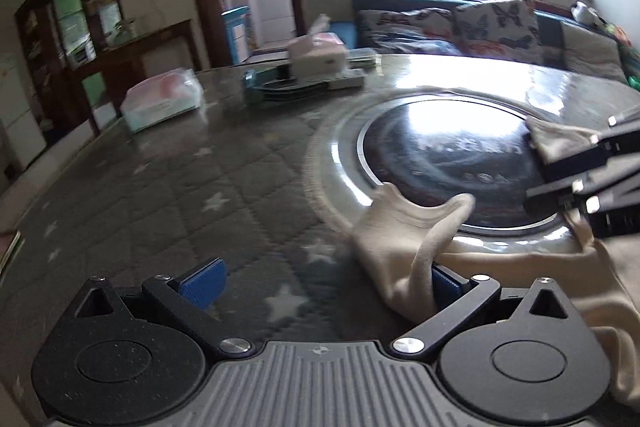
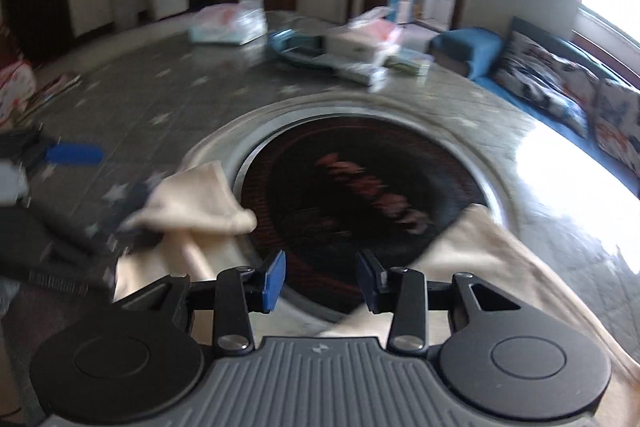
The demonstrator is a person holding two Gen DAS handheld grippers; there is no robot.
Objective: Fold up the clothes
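A cream garment [image 1: 400,227] lies crumpled at the near edge of the round table, partly over the dark glass disc [image 1: 440,155] in the table's middle. My left gripper [image 1: 324,285] is open wide over the star-patterned cover. A fold of the garment drapes over its right finger [image 1: 444,287], and nothing sits between the pads. In the right wrist view my right gripper [image 2: 322,277] is open above the disc [image 2: 360,187], with garment [image 2: 480,255] on both sides of it and none between its pads. That gripper [image 1: 536,181] also shows at the right of the left wrist view.
The grey quilted table cover [image 1: 180,187] lies under glass. At the table's far side sit a plastic-wrapped pack [image 1: 164,99], a white box [image 1: 316,55] and stacked plates [image 1: 280,87]. A sofa with patterned cushions [image 1: 480,23] stands beyond, under a bright window. Both views are motion-blurred.
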